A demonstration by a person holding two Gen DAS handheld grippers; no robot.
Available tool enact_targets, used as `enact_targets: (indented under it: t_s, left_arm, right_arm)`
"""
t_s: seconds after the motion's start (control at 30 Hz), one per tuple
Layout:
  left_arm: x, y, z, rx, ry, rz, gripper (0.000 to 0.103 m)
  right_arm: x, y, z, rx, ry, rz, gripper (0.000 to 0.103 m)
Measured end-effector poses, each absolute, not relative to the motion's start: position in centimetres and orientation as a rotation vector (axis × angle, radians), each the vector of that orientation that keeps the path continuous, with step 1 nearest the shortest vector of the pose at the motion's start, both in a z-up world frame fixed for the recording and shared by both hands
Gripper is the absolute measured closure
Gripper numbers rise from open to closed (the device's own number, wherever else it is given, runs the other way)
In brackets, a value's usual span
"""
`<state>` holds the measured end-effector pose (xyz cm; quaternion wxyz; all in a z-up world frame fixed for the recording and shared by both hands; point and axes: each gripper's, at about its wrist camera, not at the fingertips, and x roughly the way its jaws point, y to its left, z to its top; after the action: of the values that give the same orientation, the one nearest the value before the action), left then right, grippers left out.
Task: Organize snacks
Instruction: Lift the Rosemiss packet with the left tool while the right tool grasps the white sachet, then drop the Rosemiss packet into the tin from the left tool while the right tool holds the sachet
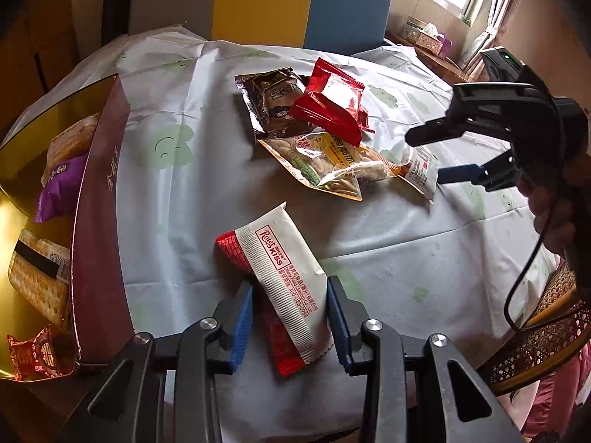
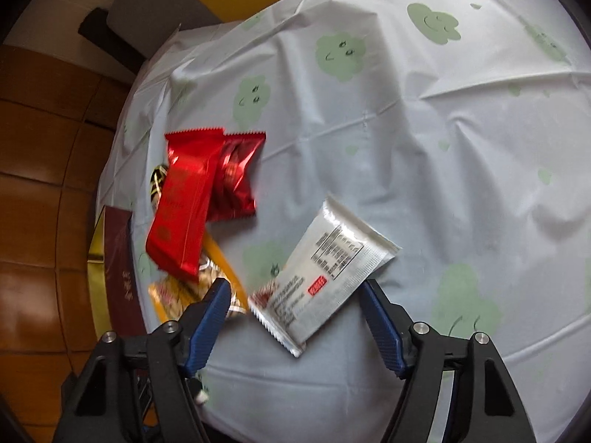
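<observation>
My left gripper has its blue fingers on both sides of a white and red Rose Kiss packet that lies on the tablecloth; the pads look just at its edges. My right gripper is open around a white packet with a printed label, also seen in the left wrist view next to the right gripper. A pile holds red packets, a brown packet and a clear seed bag. The red packets lie left of my right gripper.
A maroon box with a gold inside stands at the left table edge and holds crackers, a purple packet and a red candy. A wicker chair is at the right. Yellow and blue chair backs stand behind.
</observation>
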<state>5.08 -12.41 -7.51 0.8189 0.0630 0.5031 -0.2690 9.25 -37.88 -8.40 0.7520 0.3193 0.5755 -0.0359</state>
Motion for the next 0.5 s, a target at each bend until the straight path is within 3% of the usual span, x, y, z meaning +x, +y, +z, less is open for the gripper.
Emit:
enact_targets:
  t_s: [0.13,0.23,0.33,0.5]
  left_arm:
    - [5.1,-12.3,-7.6,0.125,1.068,-0.577,0.065]
    - [5.1,-12.2,-7.6,0.119,1.063,-0.577,0.065]
    - [4.9,-12.2,-7.6,0.121,1.056,-0.573,0.065]
    - [4.6,-12.5,-7.4,0.148,1.039,-0.563,0.065]
  right_arm:
    - [10.7,-36.3,-8.1,0.473,1.262,-0.132,0.038]
    - [11.1,-34.2,-8.4,0.238,1.270,-0.162,0.054]
    - [10.5,-32.7,-8.5,0.094,1.227,-0.151,0.055]
    - [10.6,-32.8,-8.8,0.082,1.221,-0.127,0.054]
